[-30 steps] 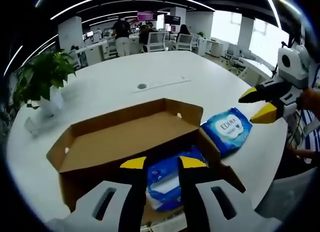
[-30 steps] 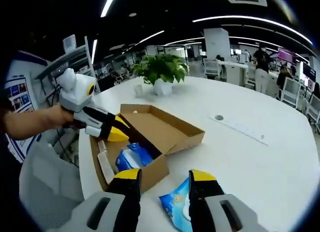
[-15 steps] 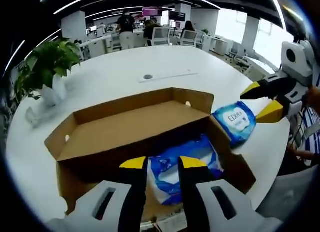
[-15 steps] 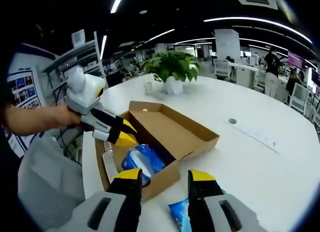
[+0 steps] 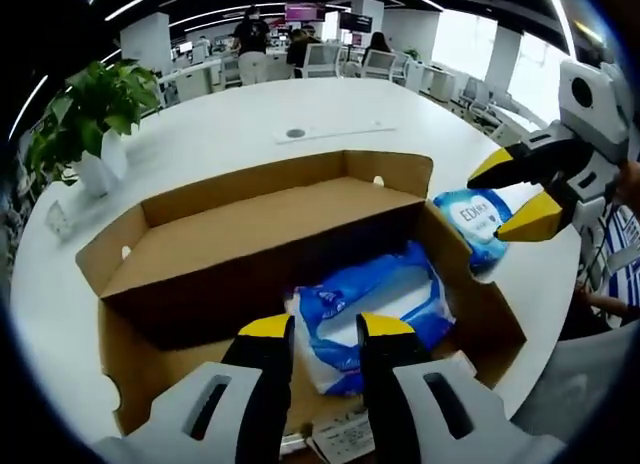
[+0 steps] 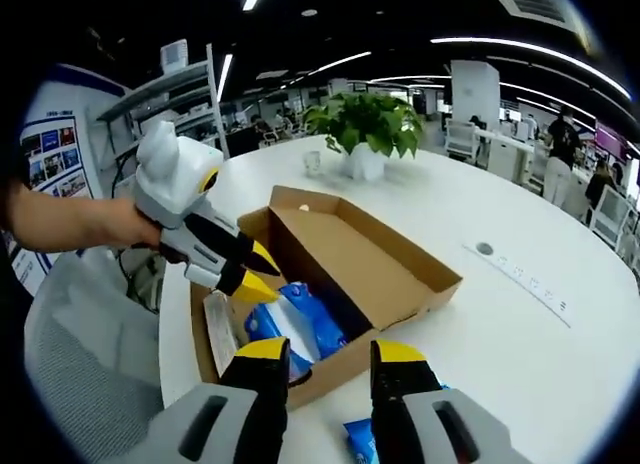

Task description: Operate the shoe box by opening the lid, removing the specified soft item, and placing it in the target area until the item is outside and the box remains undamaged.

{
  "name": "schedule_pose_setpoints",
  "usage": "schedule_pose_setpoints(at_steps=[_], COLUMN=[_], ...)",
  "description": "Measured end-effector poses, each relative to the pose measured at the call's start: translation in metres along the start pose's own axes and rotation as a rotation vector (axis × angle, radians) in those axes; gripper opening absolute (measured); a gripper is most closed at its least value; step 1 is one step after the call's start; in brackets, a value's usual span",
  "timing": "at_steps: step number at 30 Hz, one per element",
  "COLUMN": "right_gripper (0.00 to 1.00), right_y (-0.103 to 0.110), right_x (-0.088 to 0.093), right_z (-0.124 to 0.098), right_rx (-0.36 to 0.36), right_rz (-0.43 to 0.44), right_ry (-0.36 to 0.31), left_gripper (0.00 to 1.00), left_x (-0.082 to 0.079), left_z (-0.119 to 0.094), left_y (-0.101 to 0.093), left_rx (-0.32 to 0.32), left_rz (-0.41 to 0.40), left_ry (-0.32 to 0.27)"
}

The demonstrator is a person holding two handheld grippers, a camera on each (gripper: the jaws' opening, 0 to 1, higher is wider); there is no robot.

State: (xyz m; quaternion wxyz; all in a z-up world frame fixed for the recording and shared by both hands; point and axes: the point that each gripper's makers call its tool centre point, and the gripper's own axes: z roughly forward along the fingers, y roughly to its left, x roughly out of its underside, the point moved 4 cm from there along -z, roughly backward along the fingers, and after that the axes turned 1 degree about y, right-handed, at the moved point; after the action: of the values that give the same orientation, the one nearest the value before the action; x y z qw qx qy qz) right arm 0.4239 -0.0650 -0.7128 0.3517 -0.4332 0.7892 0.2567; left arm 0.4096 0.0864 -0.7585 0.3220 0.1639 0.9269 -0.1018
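your left gripper (image 5: 327, 327) jaws gape empty over the blue wipes pack (image 5: 370, 309) at frame bottom, inside the open shoe box (image 5: 250, 244); your right gripper (image 6: 327, 351) jaws gape empty too.

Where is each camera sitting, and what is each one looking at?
Left gripper view: rides on the left claw, looking down into the open shoe box at the blue wipes pack; the right claw comes in at the right edge.
Right gripper view: rides on the right claw, looking across the box from its other side; the left claw and the person's hand holding it come in from the left.
Shared: the box, the pack inside it, the second pack on the table, the potted plant.
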Motion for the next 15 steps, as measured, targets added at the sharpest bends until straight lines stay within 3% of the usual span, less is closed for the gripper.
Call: schedule_pose_setpoints(at_steps=[7,15], right_gripper=[0.25,0.22], right_y=[0.006,0.012], right_x=[-0.003,-0.006], right_z=[0.015,0.039], right_rx=[-0.008,0.0], right_rz=[-0.035,-0.127], right_ry=[0.015,0.062], left_gripper=[0.23,0.15], left_x=[0.008,0.009], left_z=[0.004,0.008], left_y=[0.006,0.011], left_rx=[-0.004,-0.003], left_rz=[-0.019,-0.068], left_ry=[0.022,0.027])
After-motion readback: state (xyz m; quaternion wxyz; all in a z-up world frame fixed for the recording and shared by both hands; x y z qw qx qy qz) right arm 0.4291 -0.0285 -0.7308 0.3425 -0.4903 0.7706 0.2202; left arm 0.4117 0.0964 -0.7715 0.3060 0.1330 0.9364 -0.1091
